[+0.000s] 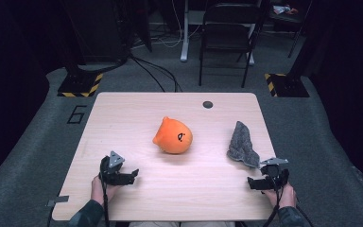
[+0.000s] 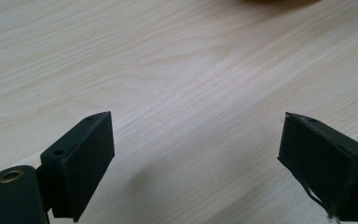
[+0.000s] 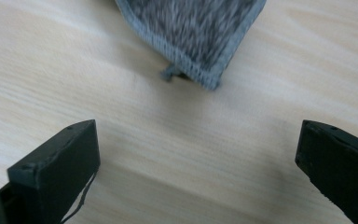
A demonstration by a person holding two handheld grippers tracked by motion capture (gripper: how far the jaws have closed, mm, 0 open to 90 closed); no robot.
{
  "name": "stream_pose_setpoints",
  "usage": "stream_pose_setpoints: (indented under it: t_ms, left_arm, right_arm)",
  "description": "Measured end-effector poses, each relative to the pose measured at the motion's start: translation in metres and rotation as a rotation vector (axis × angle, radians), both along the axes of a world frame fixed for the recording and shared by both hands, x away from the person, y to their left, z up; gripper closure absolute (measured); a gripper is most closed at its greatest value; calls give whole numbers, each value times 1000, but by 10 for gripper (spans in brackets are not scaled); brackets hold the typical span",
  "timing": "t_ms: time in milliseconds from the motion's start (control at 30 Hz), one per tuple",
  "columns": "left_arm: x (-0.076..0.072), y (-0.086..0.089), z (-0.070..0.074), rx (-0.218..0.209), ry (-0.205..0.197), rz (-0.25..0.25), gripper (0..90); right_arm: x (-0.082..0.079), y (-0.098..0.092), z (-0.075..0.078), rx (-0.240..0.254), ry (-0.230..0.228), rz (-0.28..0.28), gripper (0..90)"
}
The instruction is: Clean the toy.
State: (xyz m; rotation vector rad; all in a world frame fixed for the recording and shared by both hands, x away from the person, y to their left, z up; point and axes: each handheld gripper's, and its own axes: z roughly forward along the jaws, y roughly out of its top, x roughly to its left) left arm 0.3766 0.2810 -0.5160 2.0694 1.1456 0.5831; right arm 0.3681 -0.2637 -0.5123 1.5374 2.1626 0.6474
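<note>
Spreading wide and empty, both grippers' fingers (image 3: 56,163) hover near the grey cloth's (image 1: 242,144) edge.

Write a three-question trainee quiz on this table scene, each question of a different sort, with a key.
1. True or false: the right tongs are clamped on the grey cloth.
2. Which thing lies nearest the middle of the table?
A. the grey cloth
B. the orange plush toy
C. the left tongs
3. Fill in: in the right gripper view, the cloth's stitched corner lies ahead of the ____ jaws, apart from them.

Key:
1. False; both jaws stand wide apart with bare wood between them.
2. B.
3. open.
</note>
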Motion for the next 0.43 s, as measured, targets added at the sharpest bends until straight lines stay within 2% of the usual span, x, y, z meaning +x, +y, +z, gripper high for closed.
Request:
stream_pose_setpoints:
  t_ms: [33, 67, 133, 200, 267, 300, 433]
  left_arm:
    - [0, -1, -1, 13, -9, -5, 99]
    - [0, -2, -2, 24, -6, -6, 98]
    - [2, -4, -4, 54, 12, -26, 86]
    - [4, -5, -6, 58, 28, -36, 85]
    - [5, -6, -7, 59, 22, -34, 83]
    - [5, -6, -7, 70, 34, -43, 81]
    - [7, -6, -7, 80, 27, -39, 79]
  right_arm:
    - [1, -1, -2, -3, 4, 9, 0]
    - [1, -2, -3, 17, 12, 2, 0]
    - [2, -3, -4, 34, 13, 4, 0]
    - [1, -2, -5, 60, 18, -2, 0]
    - [2, -2, -6, 65, 6, 16, 0]
    - [2, -2, -7, 70, -1, 15, 0]
    - [-1, -3, -9, 87, -26, 14, 0]
